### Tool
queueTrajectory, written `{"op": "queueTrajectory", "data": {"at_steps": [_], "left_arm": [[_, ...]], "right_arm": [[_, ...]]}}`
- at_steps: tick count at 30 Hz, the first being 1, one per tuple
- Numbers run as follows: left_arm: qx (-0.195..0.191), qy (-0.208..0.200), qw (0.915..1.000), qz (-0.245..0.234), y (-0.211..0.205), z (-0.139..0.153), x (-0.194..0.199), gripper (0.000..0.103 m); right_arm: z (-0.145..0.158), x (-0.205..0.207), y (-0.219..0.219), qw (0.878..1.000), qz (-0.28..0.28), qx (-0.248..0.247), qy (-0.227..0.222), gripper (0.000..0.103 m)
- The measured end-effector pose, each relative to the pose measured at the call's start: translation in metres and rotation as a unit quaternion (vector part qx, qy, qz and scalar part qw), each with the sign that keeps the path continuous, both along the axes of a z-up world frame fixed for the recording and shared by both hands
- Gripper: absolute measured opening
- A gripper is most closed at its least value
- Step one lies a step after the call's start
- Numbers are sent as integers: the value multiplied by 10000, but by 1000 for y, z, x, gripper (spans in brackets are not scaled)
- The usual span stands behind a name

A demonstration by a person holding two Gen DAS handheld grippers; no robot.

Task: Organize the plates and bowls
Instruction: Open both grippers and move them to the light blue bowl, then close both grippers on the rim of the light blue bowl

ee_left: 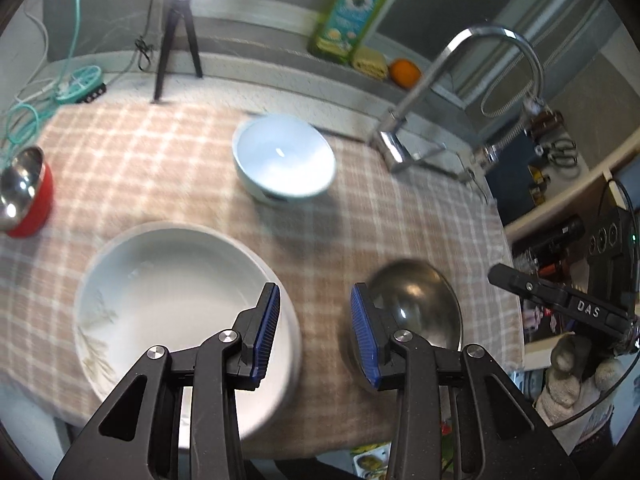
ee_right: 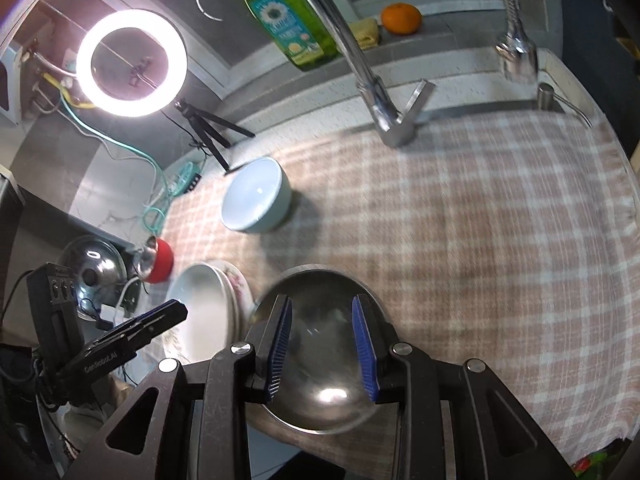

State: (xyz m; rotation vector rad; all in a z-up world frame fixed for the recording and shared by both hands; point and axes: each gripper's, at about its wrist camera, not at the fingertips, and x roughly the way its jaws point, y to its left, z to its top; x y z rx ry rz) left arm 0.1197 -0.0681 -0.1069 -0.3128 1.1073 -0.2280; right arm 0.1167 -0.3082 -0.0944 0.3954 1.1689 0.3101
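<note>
A white deep plate [ee_left: 172, 300] lies at the near left of the checked cloth [ee_left: 320, 220], atop a flowered plate [ee_right: 242, 284]. Just to its right my left gripper [ee_left: 316, 300] hangs open above bare cloth, its left finger over the plate's rim. A steel bowl [ee_right: 320, 352] rests on the cloth near the front edge. My right gripper [ee_right: 322, 320] hovers open over it, and the pads do not press the bowl. Farther back stands a light blue bowl [ee_left: 284, 156]. At the left edge a red bowl [ee_left: 28, 196] with a steel inside lies tilted.
A chrome faucet [ee_left: 440, 92] rises at the back right of the cloth. On the ledge behind are a green soap bottle [ee_left: 352, 8], a sponge and an orange [ee_left: 405, 73]. A ring light [ee_right: 132, 64] on a tripod and cables fill the back left. A steel lid [ee_right: 90, 268] lies off the cloth's left.
</note>
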Motion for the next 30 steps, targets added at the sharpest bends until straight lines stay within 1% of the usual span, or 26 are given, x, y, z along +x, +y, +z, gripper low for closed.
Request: {"op": "queueTrajectory", "data": {"at_steps": [2, 5, 8, 10, 14, 22, 24, 28, 30], "left_arm": [[25, -49, 10000, -29, 9, 4, 11, 35], [13, -17, 9999, -118, 21, 4, 31, 35], [-41, 115, 9997, -196, 33, -2, 52, 35], [4, 164, 9995, -267, 35, -7, 64, 35], [-80, 388, 9984, -392, 39, -23, 87, 35], [-226, 807, 9957, -388, 45, -56, 126, 35], [-204, 835, 9954, -421, 46, -61, 132, 35], [-191, 895, 9948, -442, 47, -68, 142, 35], [-169, 885, 9949, -445, 48, -69, 147, 33]], "right_arm": [[5, 9, 8, 10000, 2, 33, -38, 29], [9, 26, 23, 9999, -47, -88, -125, 34], [4, 45, 36, 9999, -128, 8, 2, 34], [0, 57, 45, 9998, -184, -11, 62, 34], [-14, 80, 60, 9993, -310, -9, 222, 34], [-47, 119, 81, 9956, -590, 69, 725, 35], [-53, 126, 85, 9948, -629, 73, 793, 34], [-64, 137, 95, 9939, -647, -81, 888, 34], [-70, 143, 99, 9931, -656, -135, 960, 34]]}}
